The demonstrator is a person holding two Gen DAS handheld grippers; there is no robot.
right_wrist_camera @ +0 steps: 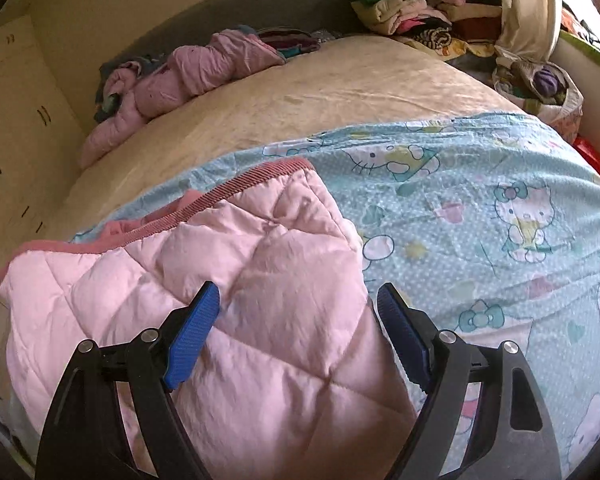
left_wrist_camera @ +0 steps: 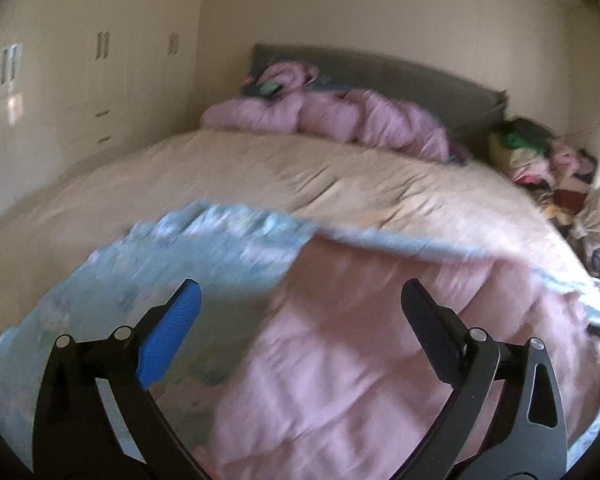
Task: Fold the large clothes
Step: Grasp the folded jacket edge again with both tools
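A pink quilted garment [right_wrist_camera: 268, 280] with a ribbed darker pink hem lies on a light blue cartoon-print sheet [right_wrist_camera: 480, 200] at the near end of the bed. In the left wrist view the same pink garment [left_wrist_camera: 340, 360] and the blue sheet [left_wrist_camera: 160, 260] are blurred. My left gripper [left_wrist_camera: 300, 292] is open and empty, hovering above the pink garment. My right gripper [right_wrist_camera: 298, 294] is open and empty, its fingers straddling the garment's right edge, just above it.
The bed has a beige cover [left_wrist_camera: 260, 172] and a grey headboard [left_wrist_camera: 380, 76]. A crumpled pink duvet [left_wrist_camera: 332, 116] lies by the headboard. A pile of clothes [right_wrist_camera: 420, 4] sits at the far right. Cream wardrobes [left_wrist_camera: 80, 92] stand on the left.
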